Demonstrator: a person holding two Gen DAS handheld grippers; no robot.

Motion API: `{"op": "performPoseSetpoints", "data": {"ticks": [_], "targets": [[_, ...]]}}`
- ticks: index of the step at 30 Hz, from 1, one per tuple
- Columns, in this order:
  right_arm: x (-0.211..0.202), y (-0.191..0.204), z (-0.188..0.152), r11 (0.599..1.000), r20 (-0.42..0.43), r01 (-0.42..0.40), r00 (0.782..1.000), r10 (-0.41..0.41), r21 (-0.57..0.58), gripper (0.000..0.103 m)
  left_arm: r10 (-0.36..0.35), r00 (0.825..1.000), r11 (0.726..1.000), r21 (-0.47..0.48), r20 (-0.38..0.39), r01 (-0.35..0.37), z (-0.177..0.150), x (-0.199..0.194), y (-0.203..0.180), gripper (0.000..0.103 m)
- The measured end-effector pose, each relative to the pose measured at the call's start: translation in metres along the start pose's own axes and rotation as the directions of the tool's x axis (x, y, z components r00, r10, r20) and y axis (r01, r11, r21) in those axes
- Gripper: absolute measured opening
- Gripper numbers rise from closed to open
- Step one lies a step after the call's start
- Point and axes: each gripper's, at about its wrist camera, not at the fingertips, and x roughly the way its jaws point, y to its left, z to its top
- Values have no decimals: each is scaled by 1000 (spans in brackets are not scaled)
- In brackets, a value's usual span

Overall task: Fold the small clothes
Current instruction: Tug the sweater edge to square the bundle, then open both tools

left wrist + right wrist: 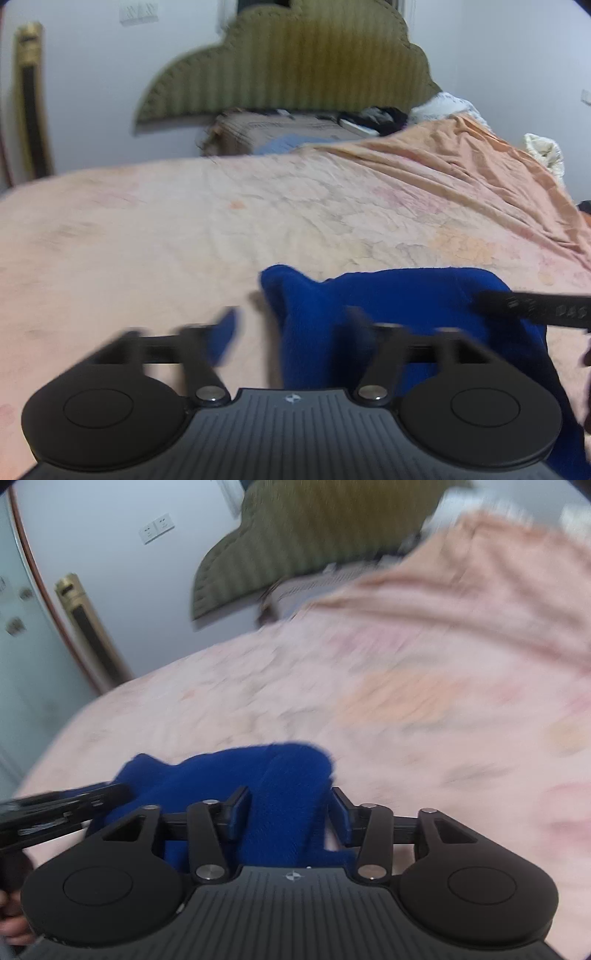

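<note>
Blue fleece fills the near part of both views: a small, soft, fuzzy garment point(388, 306) bunched into rounded humps on a bed. From the left wrist camera, the left gripper point(291, 328) has its black matte fingers spread wide. One blue-padded fingertip point(225, 332) stands over bare sheet, and the other is lost against the cloth, so the garment's left edge sits between the jaws without being clearly pinched. The right gripper point(532, 308) reaches in from the right edge as a dark, flat bar touching the top of the garment's far right hump.

From the right wrist camera, the right gripper point(288, 805) has its jaws partly apart, with a thick fold of the garment point(288, 794) rising between the two blue pads point(240, 812). Whether the pads actually press the fold cannot be told, and a gap shows beside the right one. The left gripper point(55, 808) enters from the left edge, its tip against the cloth's left end.

Beneath it all lies a bedsheet point(184, 229), pale peach with a faint, washed-out floral print, smooth on the left and creased into long ridges toward the right. Farther back, a cardboard box point(280, 133) sits at the head of the bed. Behind it an olive, ribbed, scallop-edged headboard point(291, 70) stands against a plain pale wall point(92, 74), with a brass-coloured upright frame point(31, 99) at the far left.
</note>
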Motion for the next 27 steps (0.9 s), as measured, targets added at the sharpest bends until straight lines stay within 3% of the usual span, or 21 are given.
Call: {"op": "performPoseSetpoints", "data": {"ticks": [2, 6, 9, 11, 14, 16, 20, 27], "targets": [[-25, 11, -9, 997, 33, 58, 998, -56, -53, 67, 26, 999, 999, 31, 35, -27, -10, -24, -6, 83], [-52, 30, -39, 981, 25, 33, 999, -28, -190, 85, 55, 998, 995, 84, 9, -55, -39, -52, -25, 83], [-40, 38, -54, 948, 5, 177, 983, -182, -265, 85, 81, 995, 993, 88, -57, -76, -56, -44, -32, 83], [-48, 33, -56, 953, 30, 215, 976, -214, -213, 86, 78, 995, 996, 51, -59, -75, -61, -52, -31, 83], [-74, 33, -60, 966, 72, 201, 979, -191, -163, 92, 77, 995, 995, 75, -67, -72, -65, -68, -36, 84], [-78, 34, -66, 969, 61, 178, 984, -170, -169, 99, 94, 993, 992, 91, -71, -87, -69, -74, -42, 84], [-76, 35, -83, 959, 12, 211, 977, -213, -187, 98, 104, 992, 993, 64, -74, -99, -79, -85, -48, 84], [-101, 38, -102, 970, 11, 189, 982, -190, -156, 102, 124, 989, 992, 41, -81, -121, -97, -102, -53, 84]]}}
